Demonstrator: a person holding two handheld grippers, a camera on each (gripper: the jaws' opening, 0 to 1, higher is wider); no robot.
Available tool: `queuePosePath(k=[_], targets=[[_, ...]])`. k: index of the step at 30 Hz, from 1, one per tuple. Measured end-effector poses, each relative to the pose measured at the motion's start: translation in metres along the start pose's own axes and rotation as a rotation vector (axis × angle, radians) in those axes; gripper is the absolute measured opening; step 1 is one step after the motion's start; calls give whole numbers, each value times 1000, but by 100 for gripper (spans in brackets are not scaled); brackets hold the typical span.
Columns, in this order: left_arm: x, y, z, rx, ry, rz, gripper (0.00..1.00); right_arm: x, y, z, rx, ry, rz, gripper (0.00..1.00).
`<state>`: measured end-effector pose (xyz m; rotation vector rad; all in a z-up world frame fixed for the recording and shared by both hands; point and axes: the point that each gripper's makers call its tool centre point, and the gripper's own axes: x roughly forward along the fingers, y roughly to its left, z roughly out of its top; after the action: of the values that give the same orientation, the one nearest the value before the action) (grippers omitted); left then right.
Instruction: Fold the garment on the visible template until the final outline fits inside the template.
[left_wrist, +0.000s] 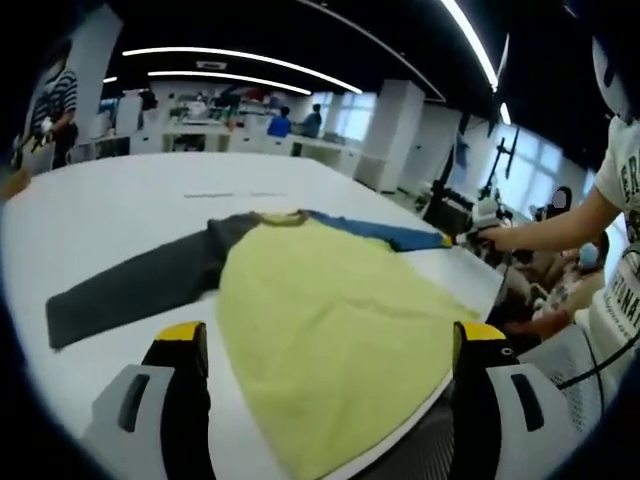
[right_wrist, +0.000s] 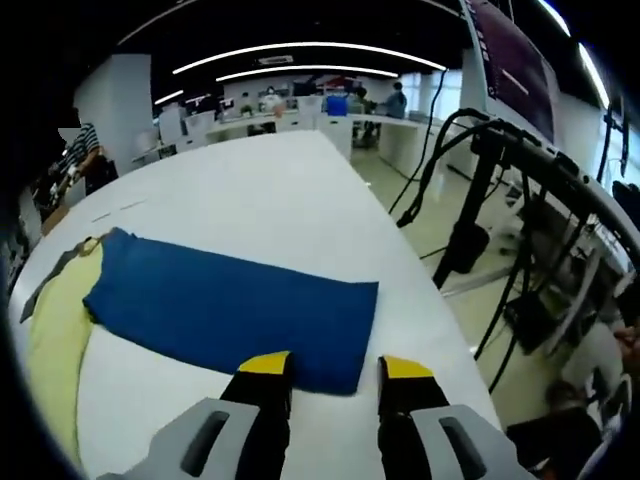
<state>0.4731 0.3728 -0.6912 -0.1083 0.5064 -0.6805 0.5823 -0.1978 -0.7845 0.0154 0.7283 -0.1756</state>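
Yellow-tipped and apart, the left gripper (left_wrist: 325, 345) hangs just over the hem of the garment (left_wrist: 330, 310), which lies flat on the white counter (left_wrist: 110, 205). Beyond the hem, the dark sleeve (left_wrist: 130, 285) stretches one way, the blue sleeve (right_wrist: 230, 310) the other. There the right gripper (right_wrist: 335, 372) brackets the blue cuff, jaws apart. I'd close squarely on that cuff, then carry it across the yellow body without dragging.

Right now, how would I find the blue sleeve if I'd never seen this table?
Find the big white table and the shirt spread flat on it, with its yellow body. The blue sleeve sticks out sideways toward the table's edge, its cuff end just ahead of the right gripper. The other sleeve is dark grey; only this one is bright blue.
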Motion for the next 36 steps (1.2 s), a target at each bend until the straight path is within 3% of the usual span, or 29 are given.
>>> queuePosePath(k=[3, 6, 9, 23, 28, 30, 36], targets=[[0, 0, -2, 2, 9, -2, 99, -3, 3, -3, 16, 18, -17, 18], [-1, 1, -1, 5, 7, -1, 99, -6, 3, -9, 128, 35, -49, 15], [-3, 2, -1, 6, 2, 2, 99, -4, 0, -8, 97, 24, -55, 14], [-7, 5, -3, 26, 21, 4, 97, -8, -2, -8, 131, 35, -84, 17], [-8, 5, -6, 36, 32, 11, 95, -10, 11, -6, 114, 26, -74, 3], [-8, 4, -7, 53, 42, 13, 95, -9, 13, -3, 42, 27, -70, 0], [-9, 4, -9, 65, 48, 15, 96, -8, 9, -5, 107, 38, -57, 0]])
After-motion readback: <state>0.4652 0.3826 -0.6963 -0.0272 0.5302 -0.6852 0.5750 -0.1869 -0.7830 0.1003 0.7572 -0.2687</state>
